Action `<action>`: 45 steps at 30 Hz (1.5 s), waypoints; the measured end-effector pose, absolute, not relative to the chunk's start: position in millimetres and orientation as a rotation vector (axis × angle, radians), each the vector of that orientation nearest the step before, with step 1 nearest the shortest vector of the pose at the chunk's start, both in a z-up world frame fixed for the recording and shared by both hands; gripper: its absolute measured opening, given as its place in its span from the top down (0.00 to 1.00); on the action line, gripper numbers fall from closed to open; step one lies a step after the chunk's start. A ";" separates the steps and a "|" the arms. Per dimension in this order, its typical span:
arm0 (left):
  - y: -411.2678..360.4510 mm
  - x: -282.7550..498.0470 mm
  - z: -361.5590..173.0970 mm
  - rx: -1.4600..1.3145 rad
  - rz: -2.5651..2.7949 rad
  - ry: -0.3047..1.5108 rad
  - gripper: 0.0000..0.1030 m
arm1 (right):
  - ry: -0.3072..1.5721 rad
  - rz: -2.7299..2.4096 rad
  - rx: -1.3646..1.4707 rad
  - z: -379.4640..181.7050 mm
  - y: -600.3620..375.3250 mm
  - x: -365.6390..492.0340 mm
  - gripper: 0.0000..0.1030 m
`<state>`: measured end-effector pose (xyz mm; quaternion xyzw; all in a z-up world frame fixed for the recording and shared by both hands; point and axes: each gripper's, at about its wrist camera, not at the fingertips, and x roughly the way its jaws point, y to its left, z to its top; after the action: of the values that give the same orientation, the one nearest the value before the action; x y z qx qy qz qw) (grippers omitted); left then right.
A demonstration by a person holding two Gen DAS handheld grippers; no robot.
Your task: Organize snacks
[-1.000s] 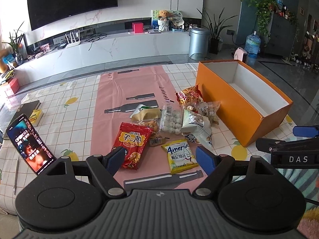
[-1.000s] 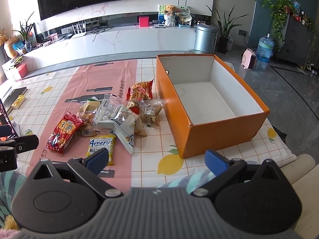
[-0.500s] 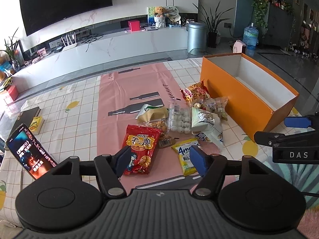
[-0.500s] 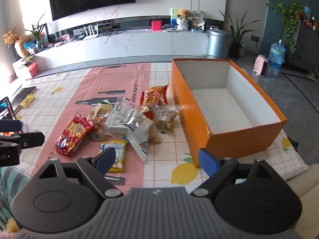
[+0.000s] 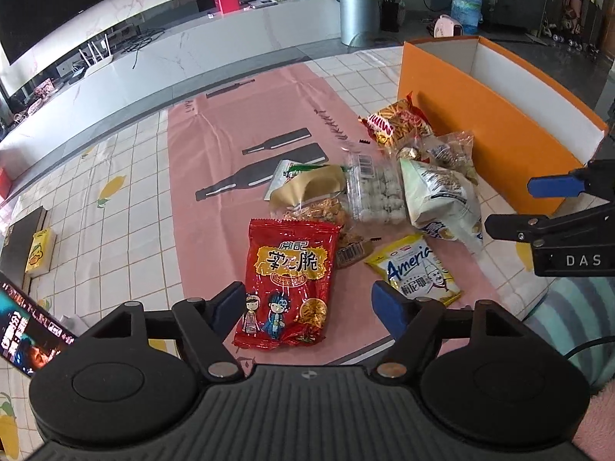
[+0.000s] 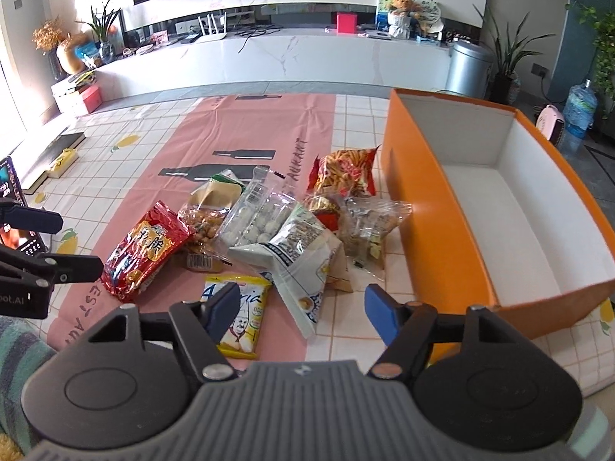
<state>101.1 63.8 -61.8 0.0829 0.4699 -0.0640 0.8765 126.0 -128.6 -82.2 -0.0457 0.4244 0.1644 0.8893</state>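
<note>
Both grippers have been brought lower and nearer the snack pile than a second ago. An orange box [image 6: 453,230] is seen empty to the right of the pile, with every snack lying on the tablecloth [image 5: 127,226] beside it. A red packet [image 5: 288,280] is framed by the left gripper [image 5: 311,303], whose jaws are opening and touch nothing. A yellow packet [image 6: 240,315] and a white bag [image 6: 296,257] lie under the right gripper [image 6: 301,305], whose jaws are closing on nothing. Overlapping bags could be pinched together or dragged, since they are stacked and slippery.
</note>
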 end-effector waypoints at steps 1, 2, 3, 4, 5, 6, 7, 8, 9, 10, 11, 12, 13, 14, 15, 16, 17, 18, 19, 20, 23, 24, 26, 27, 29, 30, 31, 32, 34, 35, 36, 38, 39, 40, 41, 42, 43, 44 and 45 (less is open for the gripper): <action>65.4 107.6 -67.5 0.181 -0.138 0.993 0.15 | 0.888 0.350 -0.101 -85.9 -126.6 132.1 0.33; 67.3 113.0 -73.0 0.185 -0.140 1.005 0.15 | 0.891 0.359 -0.106 -89.2 -124.6 137.3 0.33; 69.3 118.9 -78.9 0.189 -0.143 1.019 0.15 | 0.895 0.366 -0.111 -92.1 -122.3 142.1 0.33; 71.2 123.7 -84.0 0.193 -0.150 1.031 0.15 | 0.899 0.377 -0.116 -96.0 -120.5 147.7 0.33; 73.1 127.9 -88.5 0.194 -0.155 1.038 0.15 | 0.902 0.385 -0.121 -98.9 -118.4 152.4 0.33; 74.8 132.8 -93.4 0.194 -0.160 1.047 0.15 | 0.906 0.392 -0.130 -102.5 -116.2 157.5 0.33; 76.8 137.1 -98.4 0.193 -0.162 1.059 0.15 | 0.910 0.398 -0.140 -105.9 -114.3 162.8 0.32; 79.0 142.4 -103.7 0.197 -0.161 1.072 0.15 | 0.914 0.403 -0.150 -109.2 -112.4 167.1 0.32; 80.9 146.3 -108.5 0.201 -0.159 1.082 0.15 | 0.916 0.410 -0.159 -112.6 -110.8 171.0 0.32; 82.5 149.7 -112.6 0.204 -0.158 1.090 0.15 | 0.921 0.420 -0.167 -116.3 -109.4 175.0 0.32; 83.8 152.1 -116.3 0.204 -0.162 1.099 0.15 | 0.926 0.428 -0.173 -119.4 -108.3 178.4 0.32; 85.1 154.1 -119.5 0.198 -0.169 1.106 0.15 | 0.932 0.436 -0.177 -122.8 -107.5 181.8 0.32; 86.5 156.1 -121.8 0.191 -0.172 1.110 0.14 | 0.939 0.442 -0.178 -125.9 -107.0 184.7 0.32; 88.3 157.8 -123.1 0.178 -0.177 1.110 0.13 | 0.944 0.446 -0.178 -128.5 -106.3 187.0 0.32; 90.2 159.1 -123.5 0.161 -0.183 1.104 0.12 | 0.949 0.448 -0.177 -130.7 -105.8 188.9 0.32; 91.9 160.8 -123.2 0.145 -0.188 1.098 0.11 | 0.953 0.452 -0.175 -133.2 -105.2 190.4 0.32; 93.6 161.8 -123.5 0.132 -0.192 1.094 0.11 | 0.955 0.456 -0.174 -135.0 -104.6 191.3 0.32; 94.9 162.7 -124.1 0.119 -0.195 1.093 0.10 | 0.952 0.457 -0.177 -136.5 -103.6 191.8 0.32; 95.6 165.1 -125.1 0.103 -0.198 1.095 0.10 | 0.948 0.458 -0.181 -137.6 -102.6 192.1 0.32; 96.2 165.2 -126.1 0.090 -0.204 1.096 0.10 | 0.945 0.460 -0.184 -138.5 -101.7 192.3 0.32; 96.2 166.9 -131.0 0.058 -0.213 1.108 0.10 | 0.938 0.454 -0.194 -141.3 -99.1 192.0 0.33; 96.6 166.9 -132.1 0.045 -0.207 1.110 0.08 | 0.937 0.448 -0.199 -142.3 -98.6 191.7 0.35; 97.3 166.6 -133.5 0.014 -0.192 1.115 0.07 | 0.933 0.435 -0.208 -143.8 -97.9 190.6 0.40; 97.2 167.1 -134.1 -0.003 -0.185 1.118 0.07 | 0.931 0.428 -0.213 -144.4 -97.4 189.9 0.43; 95.2 167.3 -136.2 -0.022 -0.185 1.133 0.07 | 0.929 0.413 -0.220 -144.9 -96.9 189.1 0.52; 93.1 167.3 -137.6 -0.014 -0.180 1.142 0.07 | 0.934 0.411 -0.212 -145.5 -97.9 188.8 0.59; 91.3 165.8 -138.1 -0.005 -0.183 1.141 0.10 | 0.937 0.407 -0.205 -145.5 -98.6 188.6 0.59; 90.4 164.3 -137.7 0.000 -0.184 1.139 0.12 | 0.939 0.405 -0.205 -145.0 -98.7 188.4 0.61; 90.3 160.4 -134.6 -0.005 -0.172 1.138 0.20 | 0.937 0.399 -0.208 -142.5 -99.3 187.2 0.64; 90.9 158.3 -132.3 -0.011 -0.165 1.131 0.21 | 0.936 0.398 -0.206 -140.8 -100.0 186.3 0.65; 91.8 155.9 -129.3 -0.021 -0.158 1.121 0.23 | 0.934 0.398 -0.204 -139.0 -101.2 185.1 0.65; 93.3 151.4 -123.9 -0.044 -0.154 1.108 0.27 | 0.929 0.396 -0.197 -135.6 -102.4 182.7 0.66; 93.9 149.7 -120.5 -0.061 -0.156 1.106 0.28 | 0.927 0.394 -0.194 -133.4 -103.2 180.9 0.67; 93.9 148.1 -117.6 -0.070 -0.158 1.104 0.29 | 0.924 0.394 -0.189 -131.5 -103.8 179.8 0.67; 93.5 146.3 -115.0 -0.073 -0.158 1.101 0.29 | 0.921 0.396 -0.184 -129.1 -104.4 178.4 0.67; 92.5 144.3 -111.0 -0.073 -0.155 1.094 0.29 | 0.918 0.398 -0.178 -126.5 -105.0 177.0 0.68; 91.4 142.4 -107.4 -0.070 -0.151 1.089 0.30 | 0.914 0.401 -0.170 -123.1 -105.8 175.0 0.68; 90.6 140.3 -104.0 -0.070 -0.148 1.083 0.30 | 0.908 0.403 -0.164 -119.8 -106.5 173.1 0.69; 89.5 138.2 -99.4 -0.076 -0.146 1.074 0.30 | 0.902 0.404 -0.158 -115.7 -107.6 170.6 0.69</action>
<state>138.2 89.5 -99.4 -0.0361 0.5108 -0.0697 0.8561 170.6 -107.6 -115.7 -0.0758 0.4323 0.1939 0.8774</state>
